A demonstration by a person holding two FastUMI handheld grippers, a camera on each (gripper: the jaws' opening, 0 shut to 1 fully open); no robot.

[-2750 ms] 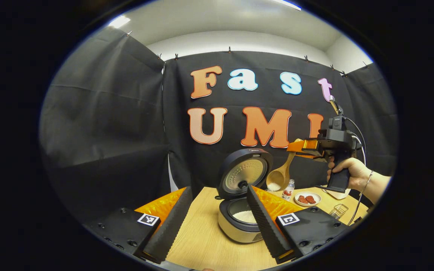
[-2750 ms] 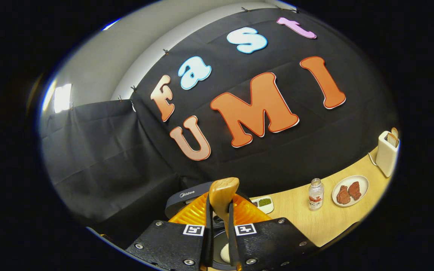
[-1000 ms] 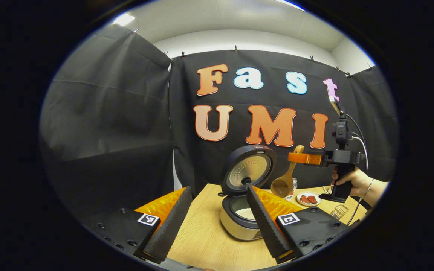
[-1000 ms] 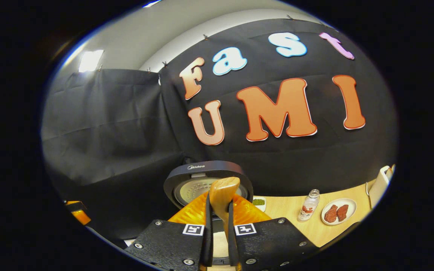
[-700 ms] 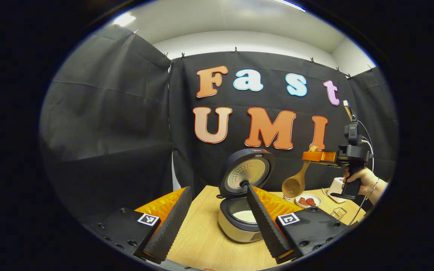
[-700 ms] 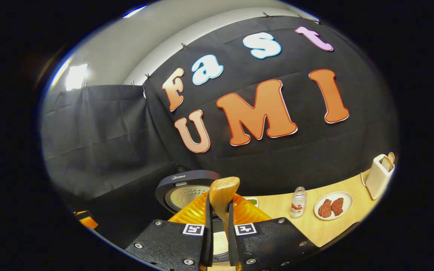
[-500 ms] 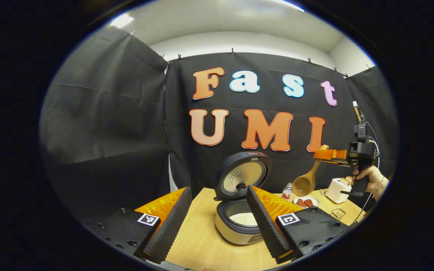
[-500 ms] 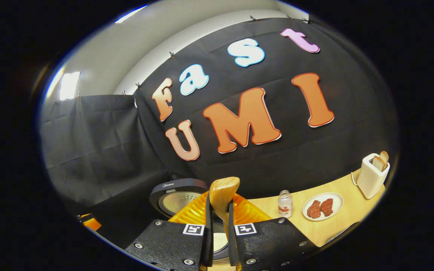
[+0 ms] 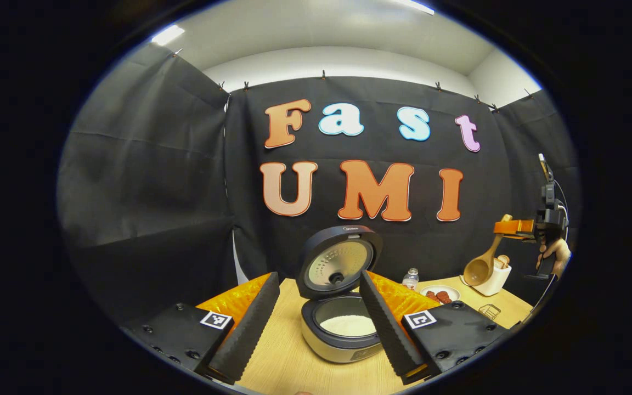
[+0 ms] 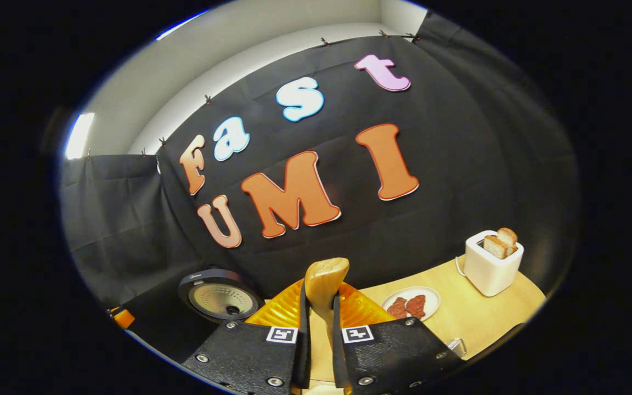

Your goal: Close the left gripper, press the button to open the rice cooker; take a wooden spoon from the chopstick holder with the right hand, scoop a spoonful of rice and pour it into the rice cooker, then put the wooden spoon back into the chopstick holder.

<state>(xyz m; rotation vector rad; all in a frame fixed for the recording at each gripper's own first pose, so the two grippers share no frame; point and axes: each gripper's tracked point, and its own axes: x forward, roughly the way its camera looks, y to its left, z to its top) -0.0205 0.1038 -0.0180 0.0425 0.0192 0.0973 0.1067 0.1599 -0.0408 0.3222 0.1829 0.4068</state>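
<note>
The rice cooker (image 9: pixel 343 334) stands open on the wooden table, its lid (image 9: pixel 338 260) tilted up and white rice (image 9: pixel 349 325) in the pot. My left gripper (image 9: pixel 318 276) is open just before the cooker, with nothing between its fingers. Far to the right, my right gripper (image 9: pixel 513 226) is held in a hand (image 9: pixel 554 252) above the table. It is shut on the handle of the wooden spoon (image 9: pixel 483 263), whose empty bowl hangs down beside a white toaster (image 9: pixel 497 278). In the right gripper view the spoon handle (image 10: pixel 324 282) sticks up between the fingers of my right gripper (image 10: pixel 320 300), and the cooker lid (image 10: pixel 218 299) lies off to the left.
A plate with red meat pieces (image 10: pixel 410 304) and the toaster with bread slices (image 10: pixel 491 263) sit on the table's right part. A small bottle (image 9: pixel 410 278) stands behind the cooker. A small wire rack (image 9: pixel 490 311) lies near the right front edge.
The right gripper has carried the spoon rightward, away from the cooker to beside the toaster. The rice seen in the spoon earlier is gone. The left gripper stays open.
</note>
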